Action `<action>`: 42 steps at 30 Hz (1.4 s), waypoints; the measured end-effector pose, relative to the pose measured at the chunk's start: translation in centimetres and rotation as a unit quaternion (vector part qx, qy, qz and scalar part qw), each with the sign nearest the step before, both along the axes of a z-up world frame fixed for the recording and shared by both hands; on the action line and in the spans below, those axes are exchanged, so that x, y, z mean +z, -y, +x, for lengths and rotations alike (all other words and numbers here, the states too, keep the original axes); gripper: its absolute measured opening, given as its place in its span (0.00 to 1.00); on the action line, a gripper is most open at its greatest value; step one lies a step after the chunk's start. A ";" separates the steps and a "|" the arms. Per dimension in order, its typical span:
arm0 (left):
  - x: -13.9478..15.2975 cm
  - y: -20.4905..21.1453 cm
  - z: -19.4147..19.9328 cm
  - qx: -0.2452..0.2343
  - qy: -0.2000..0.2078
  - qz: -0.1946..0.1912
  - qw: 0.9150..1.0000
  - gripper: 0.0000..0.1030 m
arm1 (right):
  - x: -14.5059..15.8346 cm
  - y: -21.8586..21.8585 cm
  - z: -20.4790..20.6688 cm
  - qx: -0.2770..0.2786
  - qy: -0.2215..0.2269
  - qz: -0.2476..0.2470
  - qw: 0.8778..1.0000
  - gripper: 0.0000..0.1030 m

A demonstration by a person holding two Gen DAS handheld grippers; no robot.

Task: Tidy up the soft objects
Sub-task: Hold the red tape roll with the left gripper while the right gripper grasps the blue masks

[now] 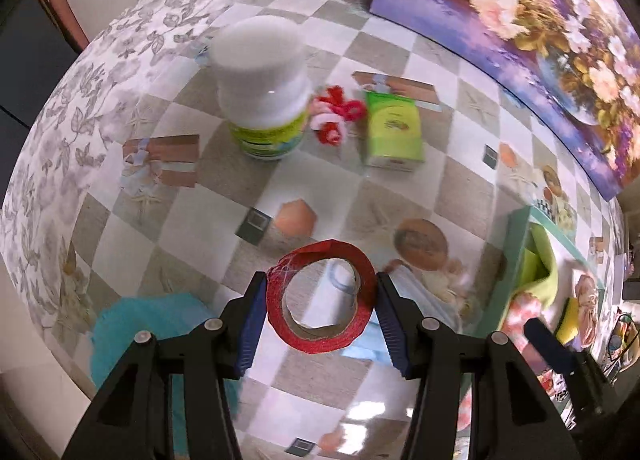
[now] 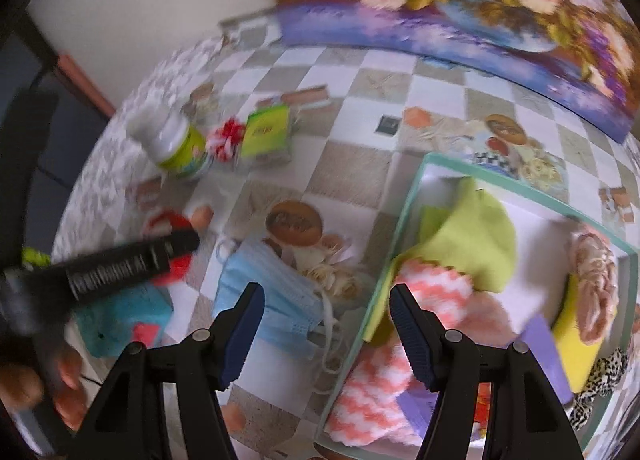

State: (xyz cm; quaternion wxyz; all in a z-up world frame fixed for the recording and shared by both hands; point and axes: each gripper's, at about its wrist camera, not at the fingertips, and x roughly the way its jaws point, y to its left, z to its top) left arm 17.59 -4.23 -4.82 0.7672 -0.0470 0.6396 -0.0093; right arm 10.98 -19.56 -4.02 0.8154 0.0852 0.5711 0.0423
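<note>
Red tape roll [image 1: 321,296], one of them, sits squeezed between the blue pads of the left gripper [image 1: 322,310], lifted clear above the checked tablecloth [image 1: 208,220]; both pads press its outer rim, one on each side. Beneath it lies one pale blue face mask [image 1: 416,292], and at the near left one teal cloth [image 1: 160,324]. Farther off stand one white jar [image 1: 264,92] with a green label, one green packet [image 1: 394,132] to its right, and between the two a small heap of red, pink and white hair ties [image 1: 334,116], too bunched to count. At the far right leans one flower painting [image 1: 540,28].

Over on the right side, the right gripper [image 2: 326,320] stands with its jaws at a middling gape and nothing between them, hovering above the mask [image 2: 272,292] and the left wall of one mint-edged tray [image 2: 400,220]. Inside the tray lie one lime cloth [image 2: 476,236], coral-and-white zigzag fluffy pieces [image 2: 372,392], how many I cannot tell, one beige scrunchie [image 2: 596,284], one yellow sponge [image 2: 576,344], one lilac pad [image 2: 548,356] and one leopard-print scrunchie [image 2: 600,376]. To the left, the other gripper's black body crosses the view, blurred, with a hand [image 2: 48,392] below it
</note>
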 end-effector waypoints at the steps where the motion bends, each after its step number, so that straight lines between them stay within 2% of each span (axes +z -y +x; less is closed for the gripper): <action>1: 0.0 -0.5 0.4 0.002 0.000 0.001 1.000 0.53 | -0.4 -0.5 0.1 0.008 -0.005 -0.003 1.000 0.67; 10: 0.4 -3.7 0.6 0.010 0.006 0.020 1.000 0.53 | -3.2 -4.0 0.7 0.056 -0.039 -0.013 0.998 0.68; 13: 0.6 -4.9 0.5 0.020 0.010 0.023 0.999 0.53 | -3.8 -5.0 0.7 0.073 -0.043 -0.023 0.996 0.78; 21: 0.6 -5.8 0.5 0.026 0.010 -0.008 1.000 0.53 | -5.9 -7.3 0.6 0.106 -0.062 -0.088 0.989 0.80; 32: 0.3 -6.4 0.5 0.034 0.007 -0.018 0.999 0.53 | -6.1 -7.0 2.7 0.056 -0.041 -0.102 0.992 0.81; 42: 0.6 -6.4 0.4 0.036 0.009 -0.019 0.999 0.53 | -5.5 -6.2 5.4 0.045 -0.021 -0.100 0.994 0.81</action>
